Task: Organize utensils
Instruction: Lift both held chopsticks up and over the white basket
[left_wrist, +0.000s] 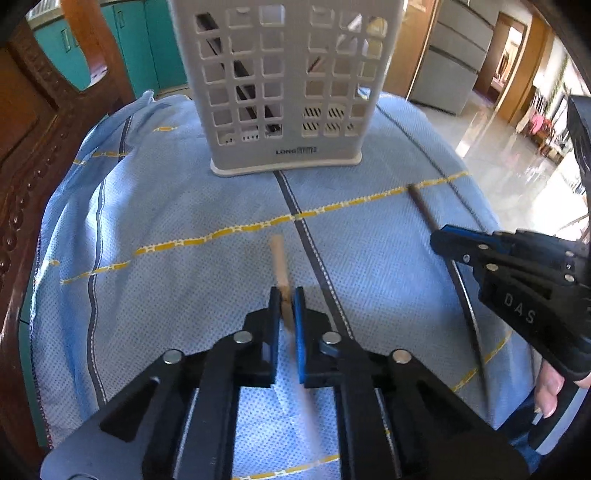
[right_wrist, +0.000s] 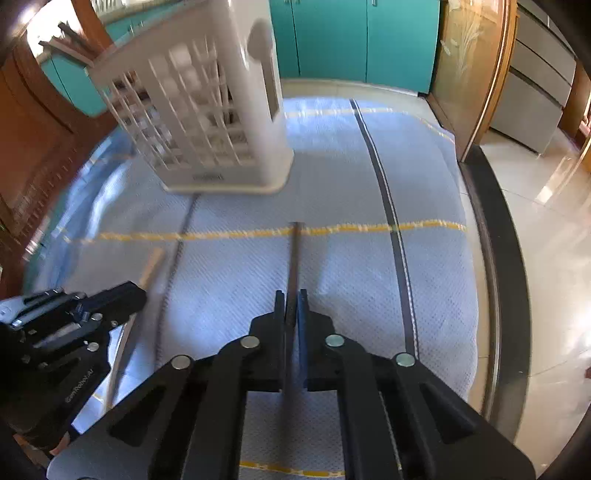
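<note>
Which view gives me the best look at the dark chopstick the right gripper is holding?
The left wrist view. It shows the dark chopstick from the side, running out past the right gripper over the blue cloth. The right wrist view looks along it, foreshortened and slightly blurred between the closed gripper.

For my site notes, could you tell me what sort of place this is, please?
Probably a home kitchen or dining area: teal cabinets, a white utensil caddy on a blue cloth-covered table, and a polished tile floor.
</note>
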